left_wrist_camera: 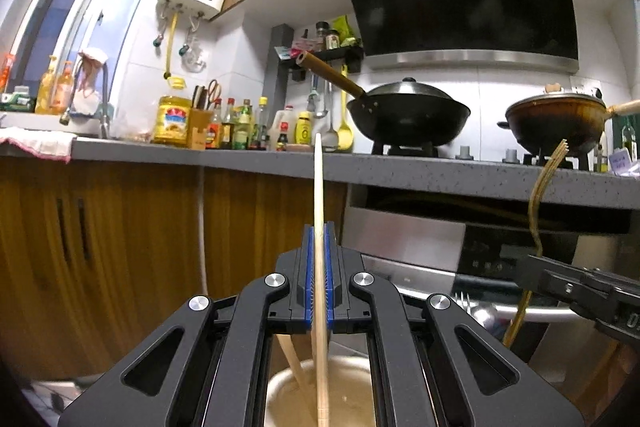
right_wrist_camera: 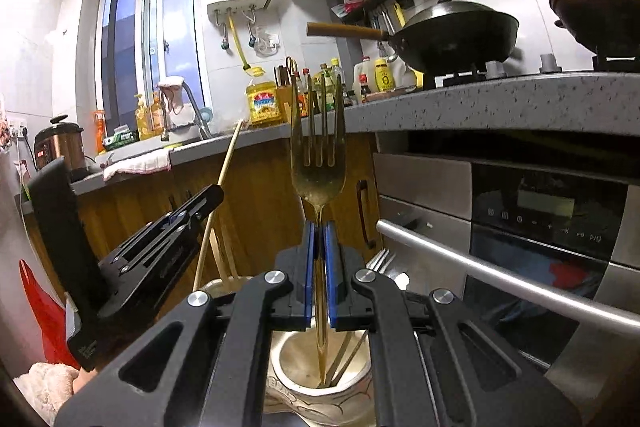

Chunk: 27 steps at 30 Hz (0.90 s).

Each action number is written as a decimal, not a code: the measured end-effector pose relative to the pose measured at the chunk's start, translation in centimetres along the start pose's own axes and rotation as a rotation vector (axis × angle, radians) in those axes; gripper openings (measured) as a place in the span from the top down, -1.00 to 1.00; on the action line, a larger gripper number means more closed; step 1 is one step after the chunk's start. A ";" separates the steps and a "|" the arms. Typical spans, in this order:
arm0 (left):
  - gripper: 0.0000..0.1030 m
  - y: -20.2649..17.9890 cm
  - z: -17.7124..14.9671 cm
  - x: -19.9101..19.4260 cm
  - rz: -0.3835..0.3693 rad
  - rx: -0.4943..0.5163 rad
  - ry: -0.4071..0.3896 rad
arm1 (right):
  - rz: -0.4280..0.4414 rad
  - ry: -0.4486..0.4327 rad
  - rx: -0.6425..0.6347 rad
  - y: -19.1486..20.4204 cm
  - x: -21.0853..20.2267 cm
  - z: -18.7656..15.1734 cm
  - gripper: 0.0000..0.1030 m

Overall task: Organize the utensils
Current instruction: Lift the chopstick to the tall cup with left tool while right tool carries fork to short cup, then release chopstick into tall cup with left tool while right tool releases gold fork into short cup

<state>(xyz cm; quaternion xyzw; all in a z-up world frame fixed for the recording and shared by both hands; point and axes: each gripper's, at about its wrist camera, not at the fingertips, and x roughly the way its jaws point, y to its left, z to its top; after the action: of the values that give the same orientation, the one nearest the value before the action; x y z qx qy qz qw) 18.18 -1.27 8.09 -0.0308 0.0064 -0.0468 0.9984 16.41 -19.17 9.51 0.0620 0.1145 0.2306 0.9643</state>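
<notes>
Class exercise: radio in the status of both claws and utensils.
Left claw shut on pale wooden chopstick. Right claw shut on gold metal fork. Both over cream ceramic holders. Nothing blocking.

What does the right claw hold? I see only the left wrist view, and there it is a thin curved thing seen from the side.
Observer: It holds a gold fork with four tines that point up. The right claw is shut on its neck, just below the head.
Operator: Where does the lower end of the handle go? In my view it is hidden.
Observer: It reaches down into a white cup right under the claw. A few metal utensils already lean inside that cup.
</notes>
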 end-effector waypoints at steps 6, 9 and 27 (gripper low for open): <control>0.90 0.1 -1.5 -2.3 0.003 -0.004 0.008 | 0.002 0.049 0.038 -1.1 0.2 -1.3 0.90; 0.90 0.0 -2.2 -3.9 0.015 0.018 0.002 | 0.008 0.078 0.058 -1.7 0.4 -1.8 0.90; 0.89 1.3 -4.4 -5.0 -0.019 -0.025 0.125 | -0.038 0.139 0.063 -2.5 0.7 -3.8 0.90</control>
<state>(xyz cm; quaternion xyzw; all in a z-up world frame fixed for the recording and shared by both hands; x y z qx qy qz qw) 13.23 0.22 3.69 -0.0403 0.0692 -0.0579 0.9951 17.14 -20.83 5.27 0.0740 0.1897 0.2125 0.9557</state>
